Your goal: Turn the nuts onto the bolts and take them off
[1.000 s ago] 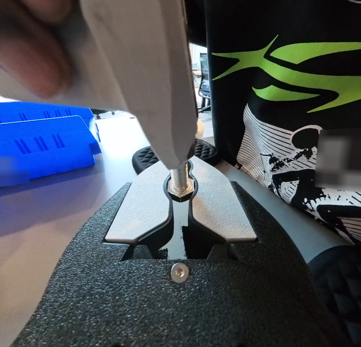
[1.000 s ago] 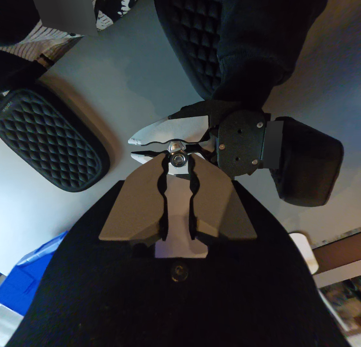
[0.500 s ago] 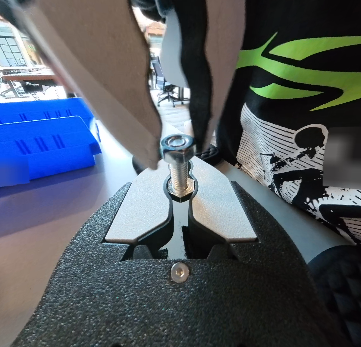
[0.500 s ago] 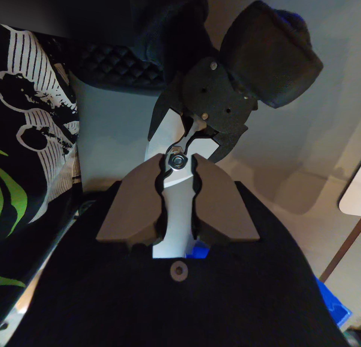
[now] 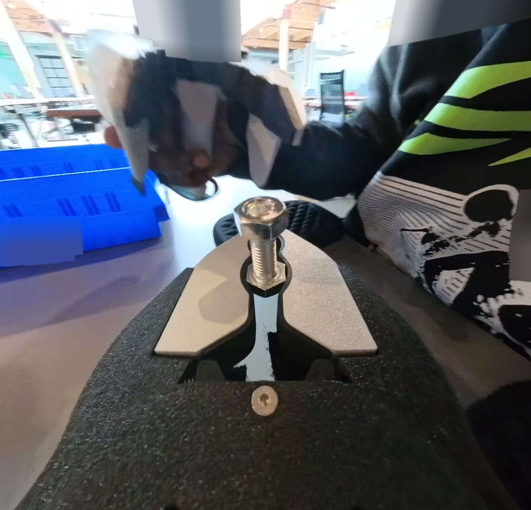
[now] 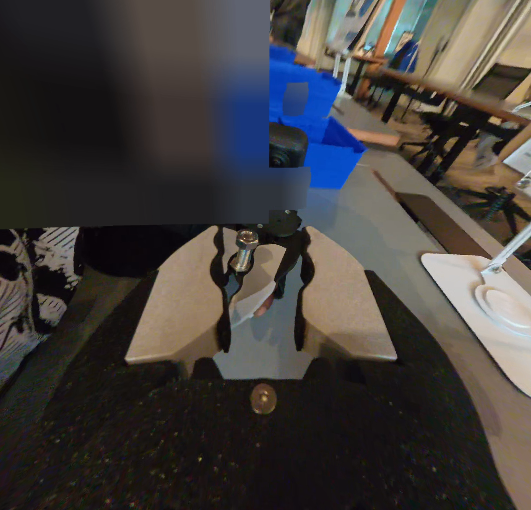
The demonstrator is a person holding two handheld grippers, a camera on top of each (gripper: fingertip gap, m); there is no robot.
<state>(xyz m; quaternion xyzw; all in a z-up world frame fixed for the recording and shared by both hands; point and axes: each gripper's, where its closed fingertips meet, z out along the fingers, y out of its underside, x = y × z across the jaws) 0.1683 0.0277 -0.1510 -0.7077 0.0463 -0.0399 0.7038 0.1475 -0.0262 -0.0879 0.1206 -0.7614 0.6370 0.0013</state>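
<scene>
A silver bolt (image 5: 262, 237) stands upright with its hex head on top, threaded into a hex nut (image 5: 265, 279). My left gripper (image 5: 265, 269) is shut on the nut, which sits in the notch between its grey pads (image 5: 218, 298). My right gripper (image 5: 186, 128) shows blurred above and to the left of the bolt, off it. In the right wrist view my right gripper (image 6: 261, 237) is open and empty. The bolt (image 6: 245, 252) shows beyond its fingers (image 6: 184, 295), still held by the left gripper (image 6: 240, 269).
Blue bins (image 5: 71, 203) stand on the grey table (image 5: 86, 309) to the left; they also show in the right wrist view (image 6: 330, 157). A black padded rest (image 5: 313, 220) lies behind the bolt. A person's printed shirt (image 5: 445, 223) is close on the right. A white lamp base (image 6: 488, 300) sits at right.
My right gripper let go of the bolt head, opened wider and pulled up and away. The left gripper, nut and bolt have stayed in place.
</scene>
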